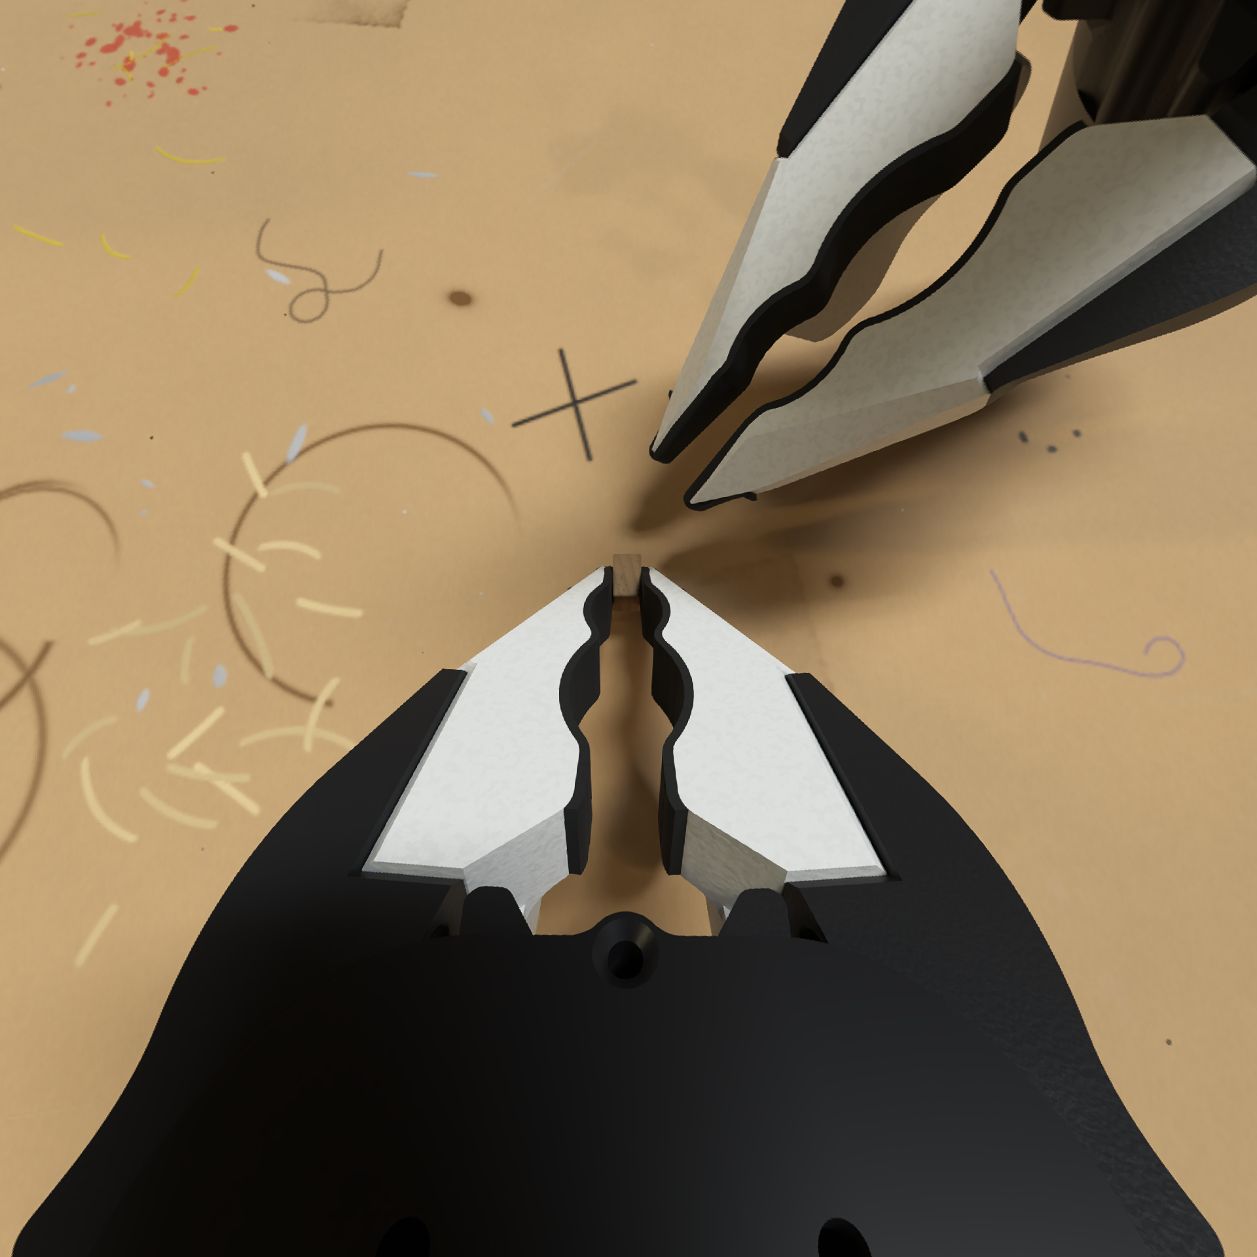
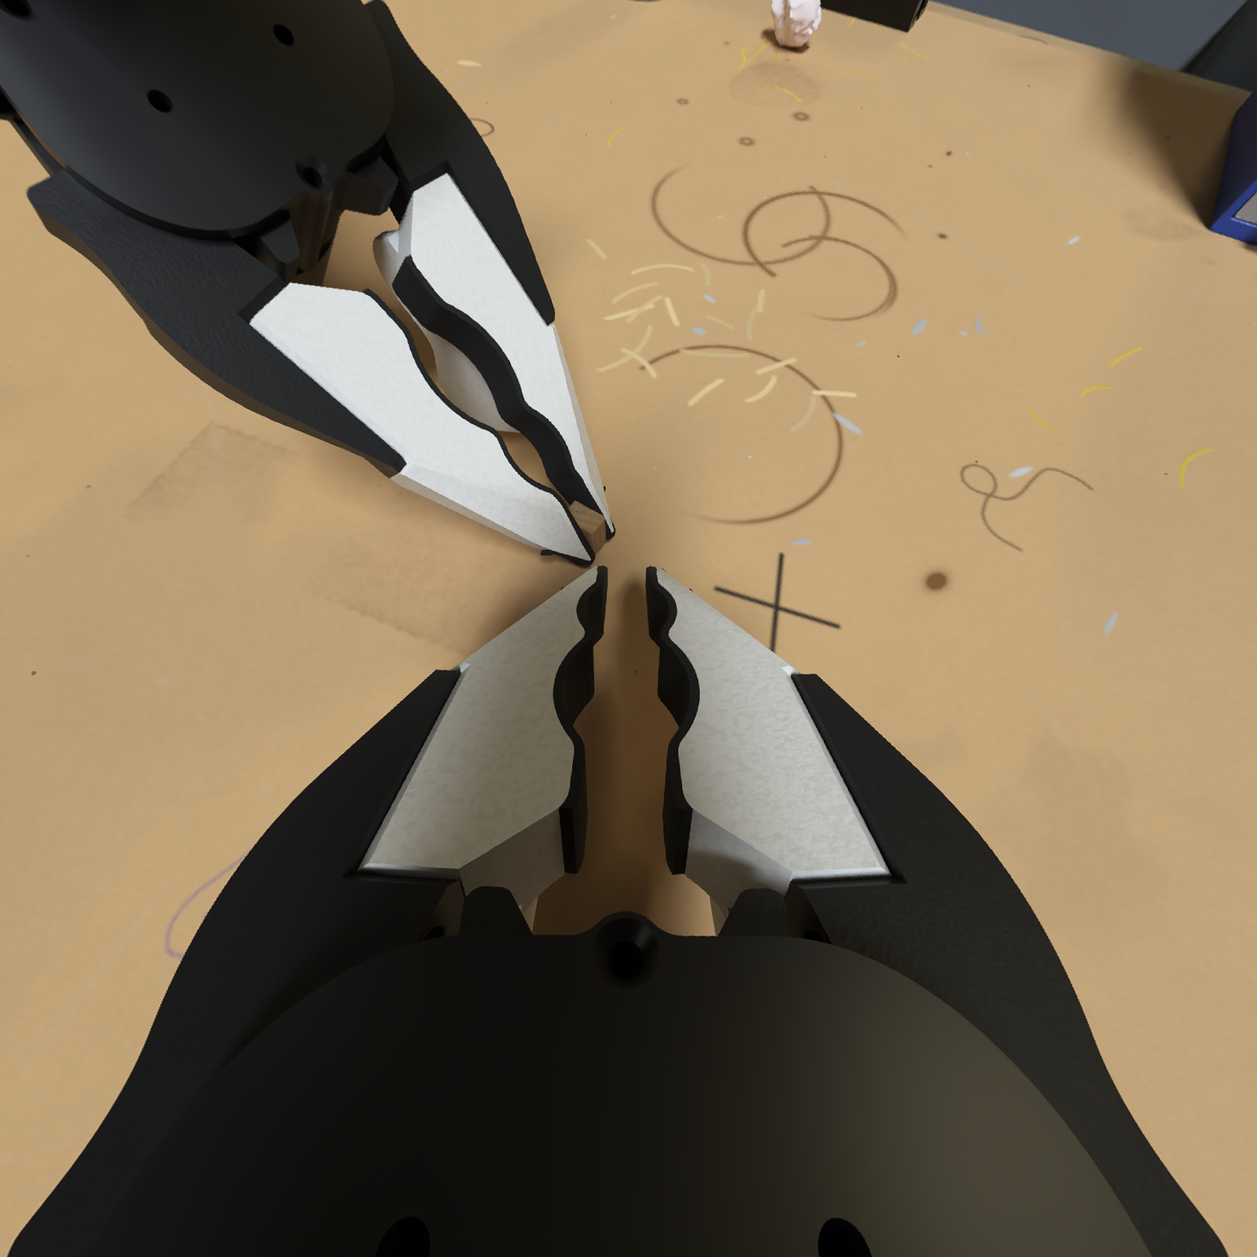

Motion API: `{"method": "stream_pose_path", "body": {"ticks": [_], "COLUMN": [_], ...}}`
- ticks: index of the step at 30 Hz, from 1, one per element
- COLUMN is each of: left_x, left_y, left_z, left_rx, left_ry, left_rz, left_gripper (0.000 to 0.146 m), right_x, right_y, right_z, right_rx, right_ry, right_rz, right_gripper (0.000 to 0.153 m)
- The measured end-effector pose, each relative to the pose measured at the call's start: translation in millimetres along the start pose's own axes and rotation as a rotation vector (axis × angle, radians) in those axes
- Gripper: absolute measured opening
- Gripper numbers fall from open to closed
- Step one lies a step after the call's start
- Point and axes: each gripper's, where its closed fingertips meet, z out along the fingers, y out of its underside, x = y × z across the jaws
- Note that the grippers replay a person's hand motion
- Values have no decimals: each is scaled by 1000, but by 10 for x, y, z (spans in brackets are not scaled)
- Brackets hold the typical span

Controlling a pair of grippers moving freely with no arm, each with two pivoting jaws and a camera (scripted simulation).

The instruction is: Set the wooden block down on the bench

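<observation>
A small light wooden block [image 1: 626,573] is pinched between the fingertips of my left gripper [image 1: 626,578], which is shut on it. In the right wrist view the same block [image 2: 590,527] shows at the tips of the left gripper [image 2: 595,544], held very low over the tan bench [image 2: 952,748]. I cannot tell whether the block touches the bench [image 1: 884,714]. My right gripper [image 2: 626,577] is slightly open and empty, its tips just short of the left gripper's tips. It also shows in the left wrist view [image 1: 673,478], pointing in from the upper right.
A black cross mark [image 2: 779,605] is drawn on the bench right of the right gripper's tips; it shows in the left wrist view [image 1: 575,405] too. Ring stains and wood shavings [image 2: 714,354] lie beyond. A blue box [image 2: 1238,197] and a pale object [image 2: 792,24] stand near the far edge.
</observation>
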Motion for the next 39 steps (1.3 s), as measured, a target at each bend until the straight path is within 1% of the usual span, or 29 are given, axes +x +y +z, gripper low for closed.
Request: {"method": "stream_pose_path", "body": {"ticks": [7, 12, 20, 23, 28, 32, 35, 37, 39], "left_x": [-20, -20, -27, -26, -22, -27, -7, 6, 12], "left_y": [1, 2, 3, 4, 4, 4, 3, 2, -5], "left_z": [-2, -1, -2, -2, 1, 0, 1, 2, 9], "left_rx": [0, 0, 0, 0, 0, 1, 1, 1, 1], "left_ry": [-10, -8, -10, -10, 3, 9, 17, 20, 27], "left_rz": [-10, -14, -18, -18, -27, -40, -27, -18, -15], "left_gripper": [7, 7, 7, 7, 7, 7, 7, 8, 10], "right_x": [-24, -82, -128, -161, -174, -93, 6, 46, 83], "right_y": [-52, -43, -76, -59, 53, 9, 24, 25, -4], "right_z": [-65, -96, -109, -112, -40, -35, -29, -20, -12], "right_rx": [63, 72, 68, 37, -59, -60, -96, -115, -117], "right_ry": [-24, -40, -32, -23, -11, 15, 48, 57, 59], "right_rz": [18, -13, -66, -117, -190, -218, -241, -267, -261], "right_gripper": [14, 19, 22, 23, 25, 25, 20, 11, 2]}}
